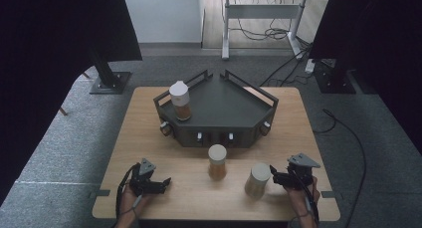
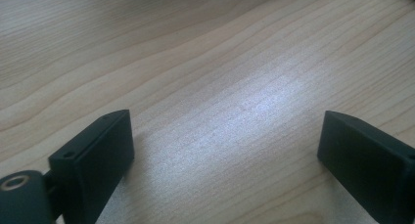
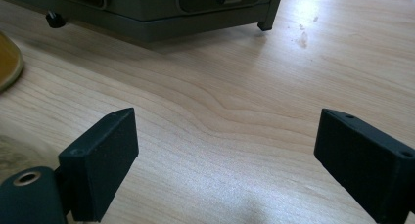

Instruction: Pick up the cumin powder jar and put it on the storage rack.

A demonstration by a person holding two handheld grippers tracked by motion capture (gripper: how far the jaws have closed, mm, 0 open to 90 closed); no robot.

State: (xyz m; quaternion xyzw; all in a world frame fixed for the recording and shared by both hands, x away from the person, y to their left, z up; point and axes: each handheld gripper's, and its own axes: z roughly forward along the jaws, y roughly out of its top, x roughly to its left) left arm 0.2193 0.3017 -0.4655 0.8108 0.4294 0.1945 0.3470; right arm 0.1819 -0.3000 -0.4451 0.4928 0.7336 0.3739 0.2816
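A dark corner rack [image 1: 224, 116] stands at the back middle of the wooden table [image 1: 144, 143]. A white-lidded jar of amber contents [image 1: 180, 101] stands upright on the rack's left side. A second jar [image 1: 217, 162] stands on the table in front of the rack, and a third [image 1: 258, 179] to its right. My right gripper [image 1: 273, 174] sits just right of that third jar, apart from it; its jaws [image 3: 225, 150] stand open over bare wood. My left gripper [image 1: 164, 182] rests near the front left, open, with only wood between the jaws [image 2: 225, 150].
In the right gripper view the rack's base [image 3: 147, 13] and one foot [image 3: 266, 24] lie ahead, and a jar's edge [image 3: 7, 62] shows at the left. Beyond the table are black stands [image 1: 107, 76], cables [image 1: 298, 63] and grey carpet.
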